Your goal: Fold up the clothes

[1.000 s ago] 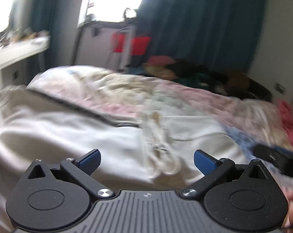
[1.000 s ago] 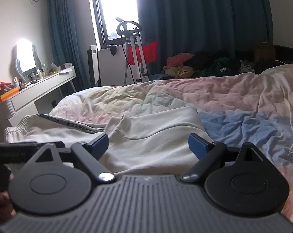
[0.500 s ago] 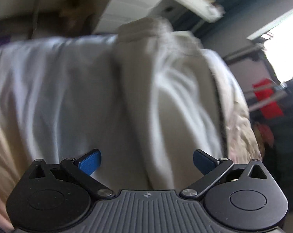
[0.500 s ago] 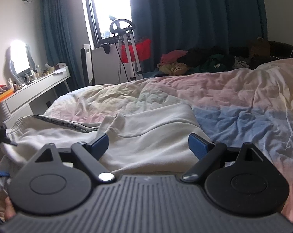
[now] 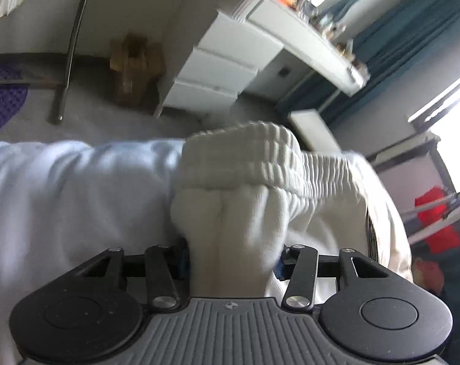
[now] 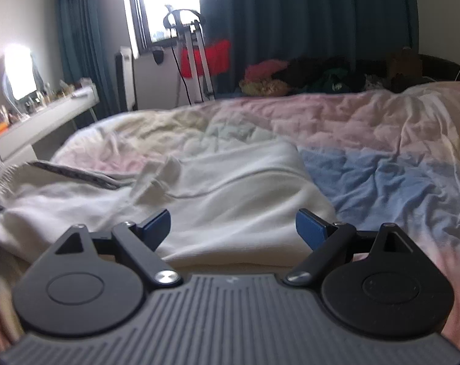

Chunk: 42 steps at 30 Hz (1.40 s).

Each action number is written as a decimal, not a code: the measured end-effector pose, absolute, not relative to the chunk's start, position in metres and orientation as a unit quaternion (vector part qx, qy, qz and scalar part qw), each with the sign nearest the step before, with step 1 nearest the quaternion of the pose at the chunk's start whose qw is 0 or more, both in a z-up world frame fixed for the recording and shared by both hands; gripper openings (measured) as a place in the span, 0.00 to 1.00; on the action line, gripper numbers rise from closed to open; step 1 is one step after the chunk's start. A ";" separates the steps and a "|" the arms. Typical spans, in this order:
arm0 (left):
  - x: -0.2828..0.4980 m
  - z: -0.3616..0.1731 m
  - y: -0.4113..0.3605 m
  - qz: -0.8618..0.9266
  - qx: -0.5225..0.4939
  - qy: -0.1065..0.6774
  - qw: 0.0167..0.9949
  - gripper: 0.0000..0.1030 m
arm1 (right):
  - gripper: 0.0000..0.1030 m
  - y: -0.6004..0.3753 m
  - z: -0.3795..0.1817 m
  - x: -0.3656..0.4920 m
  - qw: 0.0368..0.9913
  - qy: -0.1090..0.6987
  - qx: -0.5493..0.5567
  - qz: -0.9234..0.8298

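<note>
Left wrist view is blurred; both blue pads are mostly hidden behind fabric. Left gripper [image 5: 231, 261] jaws have just been closing and now clamp a bunched fold of the white garment [image 5: 239, 200], frame centre. Right gripper [image 6: 232, 228] jaws stand wide apart, empty, garment [image 6: 230, 188] lying on the bedspread [image 6: 382, 167] just beyond them.

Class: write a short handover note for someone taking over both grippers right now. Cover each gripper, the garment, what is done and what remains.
Left gripper: jaws have just been closing, pinching a bunched fold beside the ribbed waistband of the cream trousers.
Right gripper: open, nothing between its jaws, poised over the trousers.
Trousers lie rumpled on the pastel duvet.
Done: one end gripped.
Left: grip the other side, straighten, fold.
</note>
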<state>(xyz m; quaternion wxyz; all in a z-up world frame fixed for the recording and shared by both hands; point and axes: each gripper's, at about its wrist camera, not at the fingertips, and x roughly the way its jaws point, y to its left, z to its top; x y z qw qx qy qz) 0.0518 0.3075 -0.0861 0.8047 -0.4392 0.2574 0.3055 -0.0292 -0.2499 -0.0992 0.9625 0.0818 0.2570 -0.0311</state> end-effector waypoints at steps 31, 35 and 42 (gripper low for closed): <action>0.029 -0.026 -0.227 -0.036 -0.087 0.103 0.990 0.14 | 0.88 -0.397 -0.057 -0.118 0.937 0.148 0.289 -0.126; 0.031 -0.070 -0.241 -0.077 -0.068 0.159 0.982 0.14 | 0.88 -0.413 -0.067 -0.134 0.929 0.143 0.323 -0.109; 0.048 -0.071 -0.234 -0.114 -0.011 0.263 0.958 0.75 | 0.89 -0.415 -0.080 -0.123 0.915 0.156 0.365 -0.068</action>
